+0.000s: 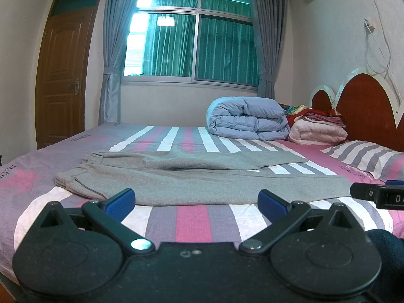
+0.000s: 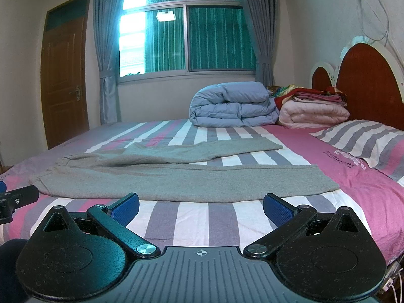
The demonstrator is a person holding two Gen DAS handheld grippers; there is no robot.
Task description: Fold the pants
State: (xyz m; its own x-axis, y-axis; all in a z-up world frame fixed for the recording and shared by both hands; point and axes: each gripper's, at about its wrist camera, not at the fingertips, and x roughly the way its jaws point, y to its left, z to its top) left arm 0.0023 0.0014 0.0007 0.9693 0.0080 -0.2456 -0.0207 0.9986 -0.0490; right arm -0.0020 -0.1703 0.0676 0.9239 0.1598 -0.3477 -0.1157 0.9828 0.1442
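Note:
Grey pants (image 1: 176,176) lie spread flat across the striped bed (image 1: 192,219), waistband at the left, the two legs running right and splayed apart. The right wrist view shows the same pants (image 2: 176,179) with the near leg's cuff at the right. My left gripper (image 1: 197,202) hovers open just short of the near leg's edge, blue pads wide apart, nothing between them. My right gripper (image 2: 200,208) is open too, close to the same near edge, further right. Each gripper's tip shows at the side of the other's view.
A folded blue duvet (image 1: 247,118) and a pink quilt stack (image 1: 318,128) sit at the far side by the red headboard (image 1: 366,108). A striped pillow (image 1: 366,159) lies at the right. A brown door (image 1: 63,75) and a curtained window (image 1: 192,43) are behind.

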